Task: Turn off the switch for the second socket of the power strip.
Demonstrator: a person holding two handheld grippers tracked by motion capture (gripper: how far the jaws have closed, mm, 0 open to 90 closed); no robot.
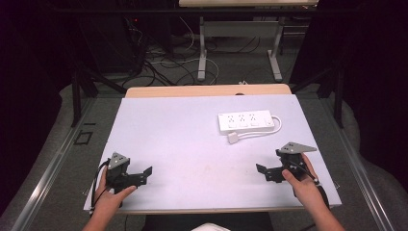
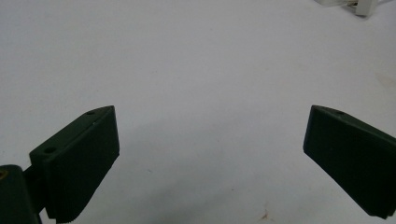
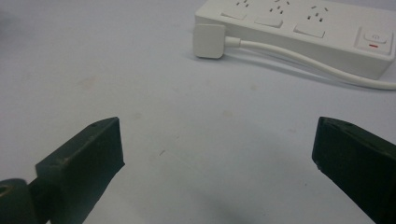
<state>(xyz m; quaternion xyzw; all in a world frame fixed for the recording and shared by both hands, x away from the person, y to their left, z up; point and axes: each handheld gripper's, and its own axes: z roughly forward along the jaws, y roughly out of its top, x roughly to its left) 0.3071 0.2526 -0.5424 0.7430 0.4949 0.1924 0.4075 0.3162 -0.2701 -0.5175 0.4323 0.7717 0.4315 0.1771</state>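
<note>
Meanwhile, both grippers' fingers spread wide, empty, power strip (image 1: 246, 121) well beyond.

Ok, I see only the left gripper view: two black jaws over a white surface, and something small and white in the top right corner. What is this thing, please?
Observer: It is the flat white square plug of a long white plastic power strip. It lies loose on the table, just in front of the strip.
Operator: And where is the other gripper?
Observer: The right gripper is at the near right side of the white table top, with its jaws open and nothing between them.
Operator: Does the strip have a switch?
Observer: Yes, a white switch with a red mark, at the end where the cable leaves.
</note>
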